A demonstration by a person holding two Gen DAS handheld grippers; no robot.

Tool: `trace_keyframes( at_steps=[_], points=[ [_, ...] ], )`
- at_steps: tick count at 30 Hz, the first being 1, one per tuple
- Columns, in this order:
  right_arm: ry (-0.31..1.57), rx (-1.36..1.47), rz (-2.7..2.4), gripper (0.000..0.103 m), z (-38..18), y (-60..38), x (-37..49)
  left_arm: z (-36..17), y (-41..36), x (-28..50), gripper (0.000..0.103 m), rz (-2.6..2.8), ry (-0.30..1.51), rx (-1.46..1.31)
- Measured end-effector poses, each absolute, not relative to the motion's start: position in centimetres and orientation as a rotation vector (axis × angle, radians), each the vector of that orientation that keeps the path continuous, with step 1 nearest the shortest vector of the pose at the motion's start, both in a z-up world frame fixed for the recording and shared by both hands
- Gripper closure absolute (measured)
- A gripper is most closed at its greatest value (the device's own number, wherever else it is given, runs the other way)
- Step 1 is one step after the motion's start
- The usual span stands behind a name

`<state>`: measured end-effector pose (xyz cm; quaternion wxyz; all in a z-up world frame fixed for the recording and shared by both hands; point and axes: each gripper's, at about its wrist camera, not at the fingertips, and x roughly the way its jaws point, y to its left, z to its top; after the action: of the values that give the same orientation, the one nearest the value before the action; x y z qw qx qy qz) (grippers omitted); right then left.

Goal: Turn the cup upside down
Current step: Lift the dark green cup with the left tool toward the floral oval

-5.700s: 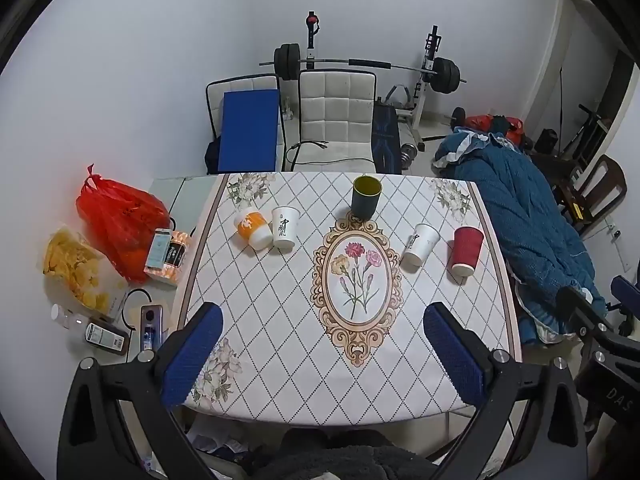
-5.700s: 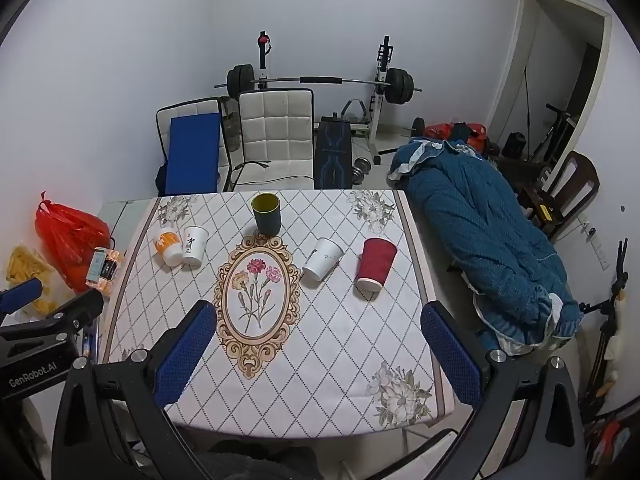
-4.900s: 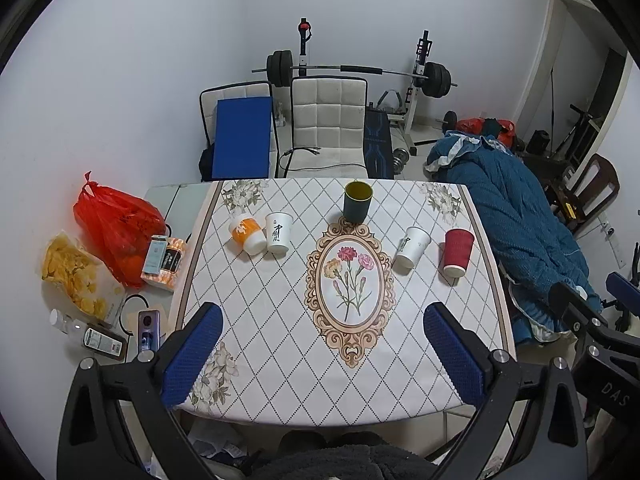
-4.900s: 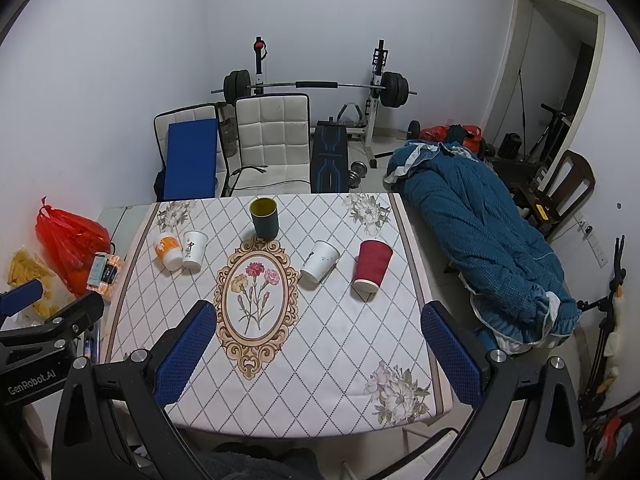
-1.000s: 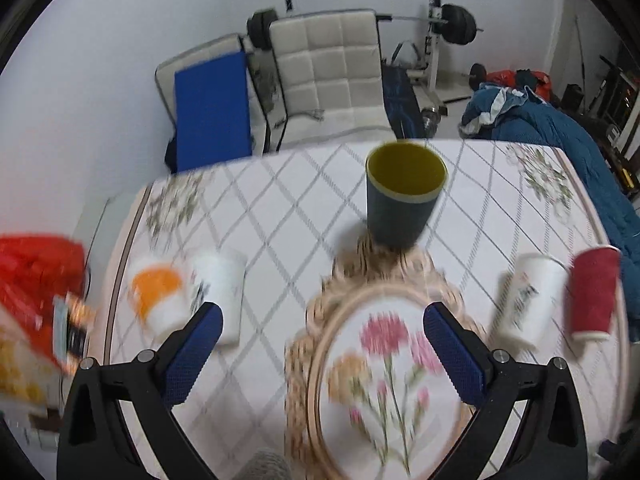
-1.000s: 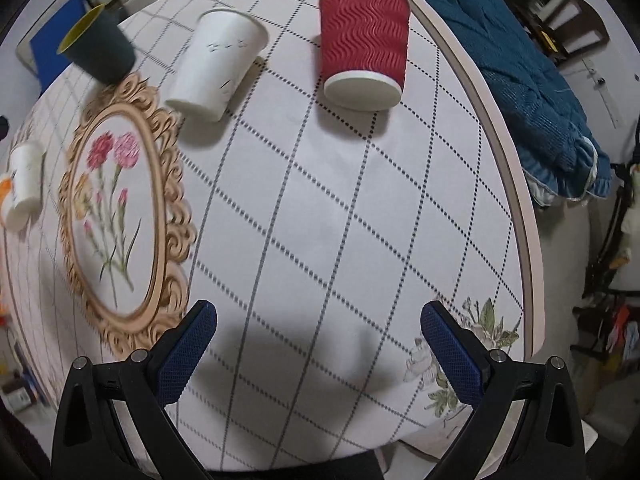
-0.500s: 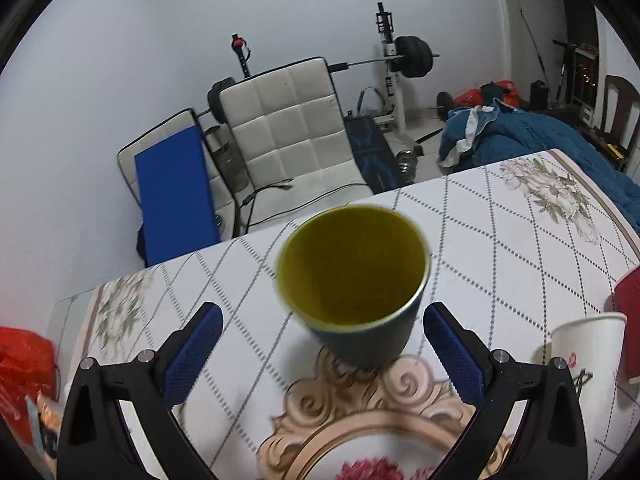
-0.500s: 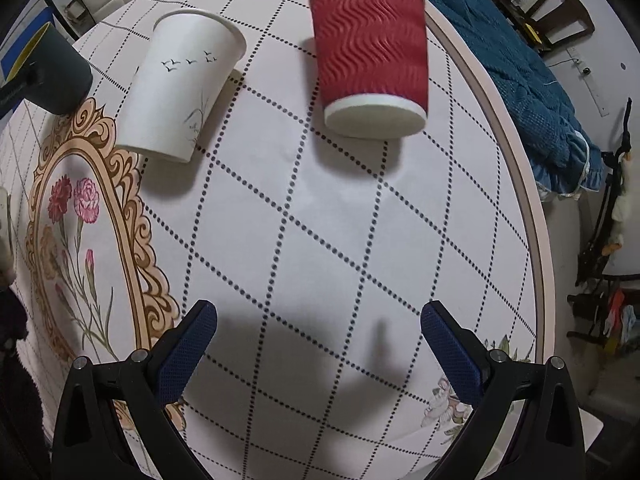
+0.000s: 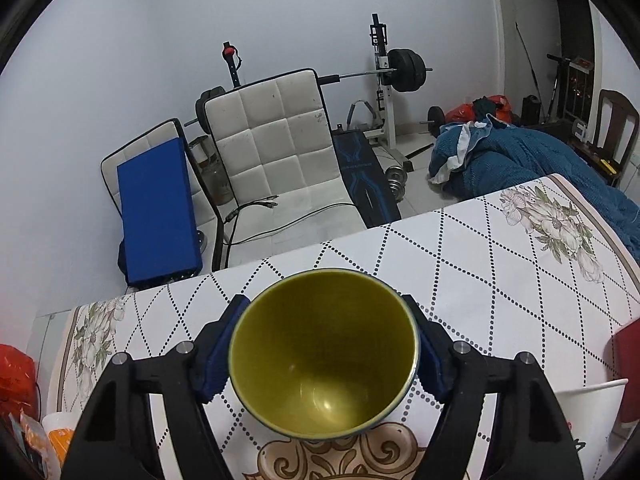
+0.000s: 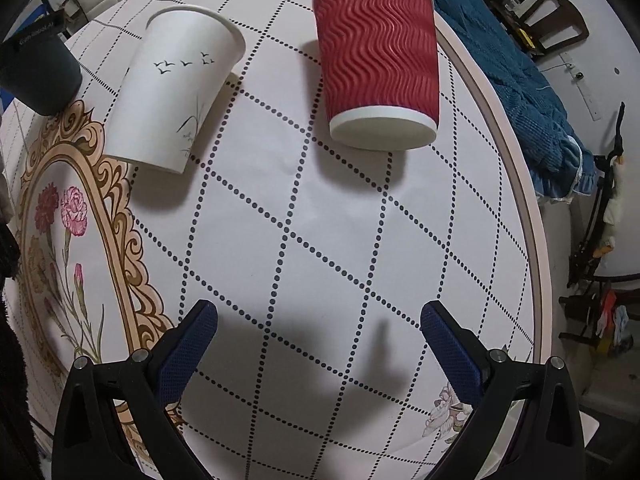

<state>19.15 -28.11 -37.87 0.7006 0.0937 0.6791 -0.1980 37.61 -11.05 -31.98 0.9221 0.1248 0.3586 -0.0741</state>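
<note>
The dark cup with yellow interior (image 9: 324,360) stands upright on the table (image 9: 500,272), mouth up, between the closing jaws of the left hand-held gripper (image 9: 322,354), pads at its sides. The right hand-held gripper (image 10: 318,344) hangs wide and empty; ahead of it stand a red cup (image 10: 378,56) and a white cup (image 10: 176,88).

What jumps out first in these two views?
The dark cup with its yellow-green inside fills the left view, mouth up, squeezed between the closing pads of the left hand-held gripper. In the right view, the red ribbed cup stands mouth down by the table edge, beside a white bird-print cup. The right hand-held gripper hangs open over bare cloth.
</note>
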Motion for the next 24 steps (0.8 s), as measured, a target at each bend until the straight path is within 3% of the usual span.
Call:
trace_keyframes(
  at_steps=[11, 24],
  points=[
    [1.475, 0.194, -0.437, 0.000, -36.4, -27.6, 19.2, -29.3, -9.8, 33.1, 0.031, -0.195, 0.813, 0.256],
    [1.436, 0.137, -0.287, 0.000, -33.5, -25.9, 16.1, -26.0, -8.3, 22.0, 0.031, -0.206, 1.017, 0.265]
  ],
)
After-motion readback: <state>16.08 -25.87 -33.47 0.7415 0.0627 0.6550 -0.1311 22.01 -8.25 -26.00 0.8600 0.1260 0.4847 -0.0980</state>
